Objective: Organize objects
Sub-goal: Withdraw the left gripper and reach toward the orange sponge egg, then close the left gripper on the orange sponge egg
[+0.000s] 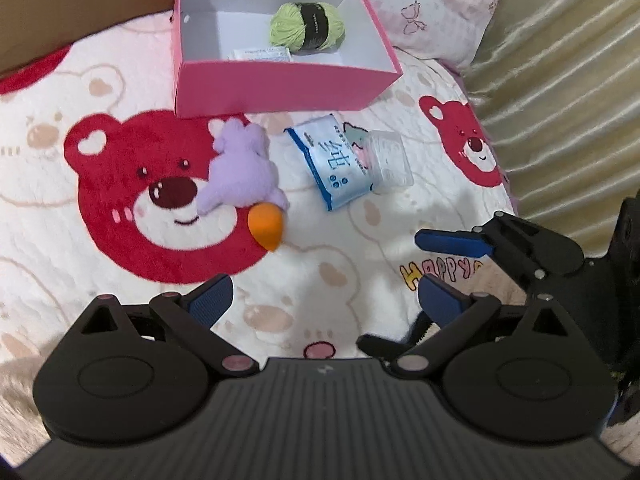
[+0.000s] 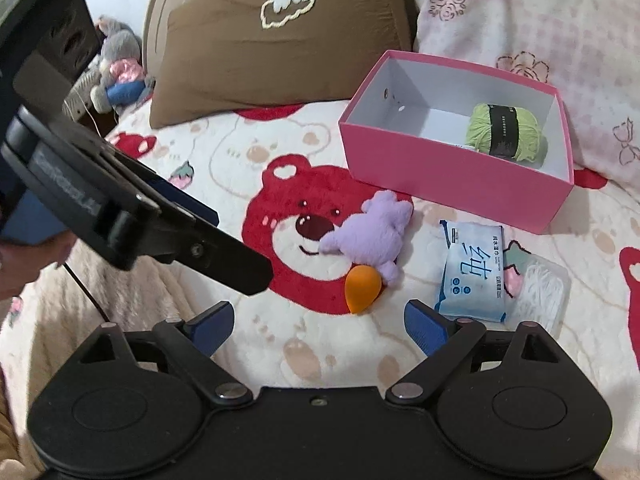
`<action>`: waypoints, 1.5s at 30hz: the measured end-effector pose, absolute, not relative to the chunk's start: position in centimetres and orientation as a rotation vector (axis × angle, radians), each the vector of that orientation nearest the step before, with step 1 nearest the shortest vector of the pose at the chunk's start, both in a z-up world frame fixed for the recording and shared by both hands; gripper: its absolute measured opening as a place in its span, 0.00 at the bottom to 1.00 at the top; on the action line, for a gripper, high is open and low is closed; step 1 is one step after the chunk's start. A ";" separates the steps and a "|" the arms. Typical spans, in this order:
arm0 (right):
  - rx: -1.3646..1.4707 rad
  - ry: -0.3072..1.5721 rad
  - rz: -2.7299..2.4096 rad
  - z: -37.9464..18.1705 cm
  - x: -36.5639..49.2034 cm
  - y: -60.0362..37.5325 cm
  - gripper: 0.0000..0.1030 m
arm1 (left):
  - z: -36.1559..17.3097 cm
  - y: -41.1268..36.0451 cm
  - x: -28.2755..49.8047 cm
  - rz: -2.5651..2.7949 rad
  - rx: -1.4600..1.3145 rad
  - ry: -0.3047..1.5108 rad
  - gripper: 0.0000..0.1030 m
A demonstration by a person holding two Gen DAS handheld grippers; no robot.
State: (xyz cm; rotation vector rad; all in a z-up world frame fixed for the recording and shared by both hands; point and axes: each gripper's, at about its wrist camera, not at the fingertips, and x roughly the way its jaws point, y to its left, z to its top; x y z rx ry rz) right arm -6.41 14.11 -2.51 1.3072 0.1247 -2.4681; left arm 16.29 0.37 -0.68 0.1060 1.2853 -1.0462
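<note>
With both jaws wide and empty, best eased right gripper (image 2: 320,328) forward around orange sponge (image 2: 362,288) just ahead, clear of purple plush (image 2: 368,236); left gripper (image 1: 326,300) idle.

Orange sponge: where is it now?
On the blanket, the orange sponge touches the purple plush, left of the wipes pack.

You have a bear-print blanket (image 2: 224,152) spread under everything. Behind it leans a brown pillow (image 2: 280,52), with a pink floral pillow (image 2: 540,20) to its right. A grey plush doll (image 2: 118,66) sits far left.
</note>
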 end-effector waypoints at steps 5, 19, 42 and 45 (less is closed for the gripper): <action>1.260 0.204 -2.479 -3.2 -5.7 13.1 0.91 | -2.3 0.4 15.7 -1.023 0.117 1.272 0.97; 1.457 0.001 -2.458 -10.1 -10.2 15.1 0.66 | -7.8 -3.4 16.7 -0.984 0.144 1.227 0.69; 1.510 0.144 -2.465 -16.0 -13.5 13.4 0.64 | -14.8 -3.5 16.8 -0.852 -0.038 1.128 0.46; 1.444 0.189 -2.521 -15.5 -13.3 13.4 0.58 | -14.3 -4.0 16.6 -0.877 -0.012 1.081 0.46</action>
